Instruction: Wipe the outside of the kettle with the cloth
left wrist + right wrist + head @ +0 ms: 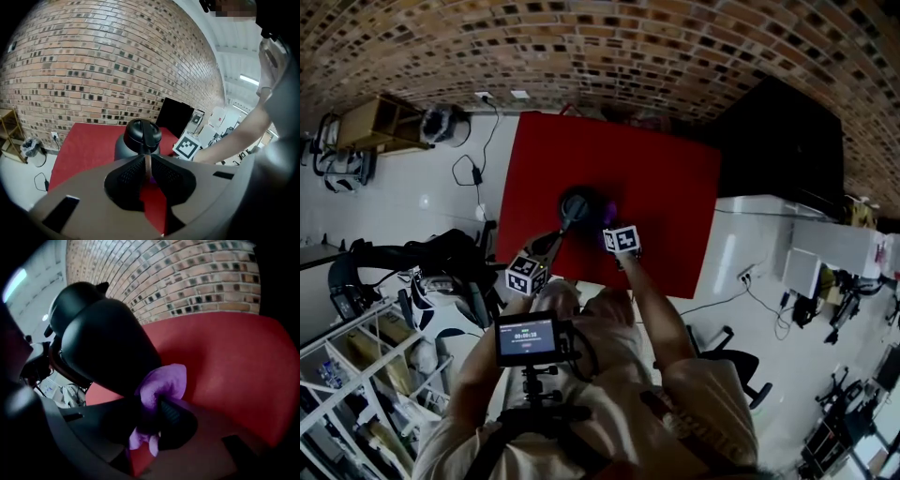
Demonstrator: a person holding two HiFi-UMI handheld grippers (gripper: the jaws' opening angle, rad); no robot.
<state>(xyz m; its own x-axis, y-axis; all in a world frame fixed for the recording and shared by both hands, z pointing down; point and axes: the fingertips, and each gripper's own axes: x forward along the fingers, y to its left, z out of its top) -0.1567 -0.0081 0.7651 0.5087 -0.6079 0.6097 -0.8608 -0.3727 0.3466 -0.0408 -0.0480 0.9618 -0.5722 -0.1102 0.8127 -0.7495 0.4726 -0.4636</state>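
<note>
**Cloth (161, 385) against the kettle (103, 338), ready to wipe**

The right gripper (152, 411) has its fingers clamped on the bunched purple cloth. The kettle's dark, rounded wall lies just up and to the left of those fingers in the right gripper view, and the cloth's free fold touches it low down. The kettle stands upright, so a wipe would likely have to curve around its body or climb toward the lid.

The left gripper (148, 161) comes in from the person's side. Its fingers are closed on the thin handle (149, 140) that runs down from the lid, which seems to steady the kettle. The right hand is therefore the one placed to do the wiping.

The kettle sits near the middle of a red table (656, 187), with bare surface all round. Behind the table is a brick wall (628, 47). The white floor (412, 202) beside it carries cables and a waste bin.
</note>
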